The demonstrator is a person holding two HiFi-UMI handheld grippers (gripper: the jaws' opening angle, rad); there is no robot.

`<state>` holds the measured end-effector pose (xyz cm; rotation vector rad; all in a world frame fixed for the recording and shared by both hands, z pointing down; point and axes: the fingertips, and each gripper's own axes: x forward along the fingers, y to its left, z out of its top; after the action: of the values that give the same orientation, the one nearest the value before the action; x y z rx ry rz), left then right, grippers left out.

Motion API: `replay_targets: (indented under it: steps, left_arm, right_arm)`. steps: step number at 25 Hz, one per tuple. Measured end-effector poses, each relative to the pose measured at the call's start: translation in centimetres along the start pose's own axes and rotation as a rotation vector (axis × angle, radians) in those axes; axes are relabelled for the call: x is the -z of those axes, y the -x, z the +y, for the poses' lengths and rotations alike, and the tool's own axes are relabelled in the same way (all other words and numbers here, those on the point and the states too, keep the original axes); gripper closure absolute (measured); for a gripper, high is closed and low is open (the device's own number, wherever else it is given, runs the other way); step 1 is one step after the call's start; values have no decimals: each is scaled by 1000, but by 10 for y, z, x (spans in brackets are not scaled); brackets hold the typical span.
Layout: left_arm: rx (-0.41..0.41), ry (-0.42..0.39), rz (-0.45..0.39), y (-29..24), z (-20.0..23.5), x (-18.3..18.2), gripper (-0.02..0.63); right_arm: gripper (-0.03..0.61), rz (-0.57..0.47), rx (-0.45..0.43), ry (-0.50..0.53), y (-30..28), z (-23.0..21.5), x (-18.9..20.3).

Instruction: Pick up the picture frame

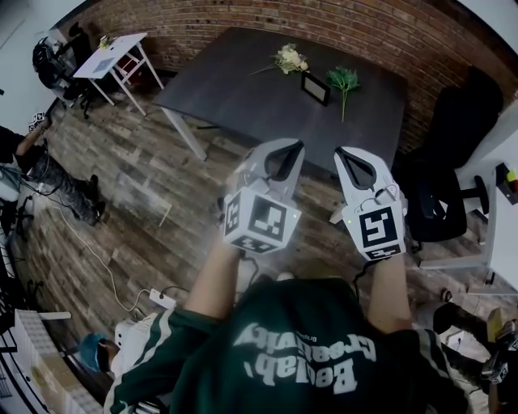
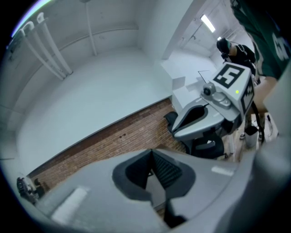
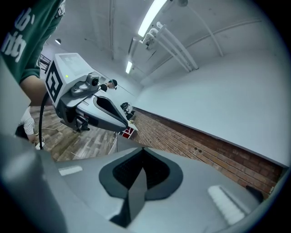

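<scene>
While you held both tools out in front of you, the jaws of the left gripper (image 1: 296,146) were closed tight, tip to tip, and nothing was between them. The jaws of the right gripper (image 1: 340,152) were closed the same way and held nothing. The two grippers sat side by side with a small gap between them, and both pointed at the dark table (image 1: 243,97). They hung over the wood floor (image 1: 146,186), just short of the table's near edge.

The picture frame (image 1: 315,87) stood on the far part of that table, well apart from both grippers. No gripper touched it. It stood between a bunch of cream flowers (image 1: 290,58) on its left and a green sprig (image 1: 343,81) on its right, near both.

Behind the table ran a brick wall (image 1: 243,20). A black chair (image 1: 453,162) stood off to your right, beside the table. A small white table (image 1: 113,55) stood far off to your left, near the wall.
</scene>
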<state>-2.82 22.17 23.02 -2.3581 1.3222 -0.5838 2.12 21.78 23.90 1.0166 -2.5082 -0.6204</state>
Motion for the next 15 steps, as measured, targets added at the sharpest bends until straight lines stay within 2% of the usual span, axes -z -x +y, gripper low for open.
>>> replay_targets:
  steps: [15]
  left_arm:
    - [20, 9, 27, -11, 3, 19, 611]
  right_arm:
    - [572, 46, -22, -15, -16, 6, 15]
